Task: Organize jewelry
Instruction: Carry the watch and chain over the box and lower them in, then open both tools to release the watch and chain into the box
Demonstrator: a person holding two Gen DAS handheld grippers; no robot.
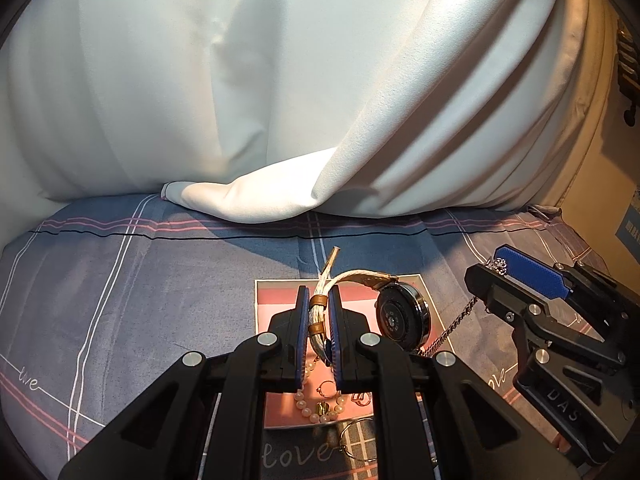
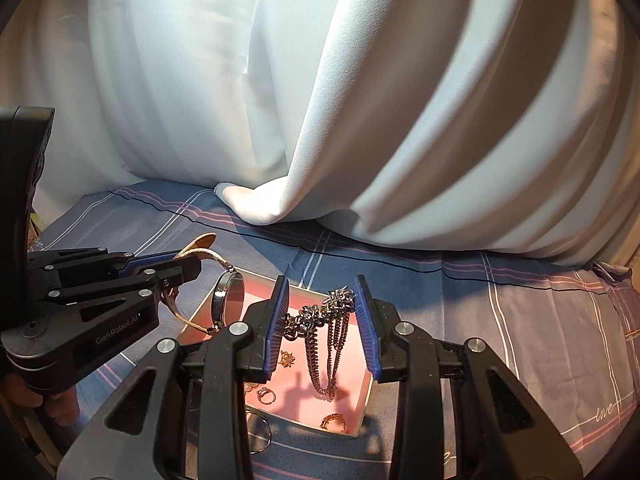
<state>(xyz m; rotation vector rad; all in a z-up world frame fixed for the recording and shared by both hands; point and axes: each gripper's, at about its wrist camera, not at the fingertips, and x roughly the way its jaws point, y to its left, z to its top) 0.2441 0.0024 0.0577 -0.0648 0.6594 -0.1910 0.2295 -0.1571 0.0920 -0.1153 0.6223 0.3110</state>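
Pink-lined box (image 2: 362, 408) on a plaid bed sheet (image 1: 120, 280). Left hand-held gripper (image 1: 319, 320), tilted downward, pinches a watch (image 1: 402, 314) by its strap above the box. Right hand-held gripper (image 2: 322, 312), likewise angled down, grips a silver chain (image 2: 324, 340) that dangles into the box. Rings (image 2: 266, 394) and a pearl bracelet (image 1: 320, 410) lie inside.

Left gripper (image 1: 319, 312) clamped on watch (image 1: 402, 314) strap, watch held above pink box (image 1: 280, 300). Pearl bracelet (image 1: 316, 404) seen in box. Right gripper (image 1: 516, 276) beside, chain (image 1: 452, 326) hung from it.
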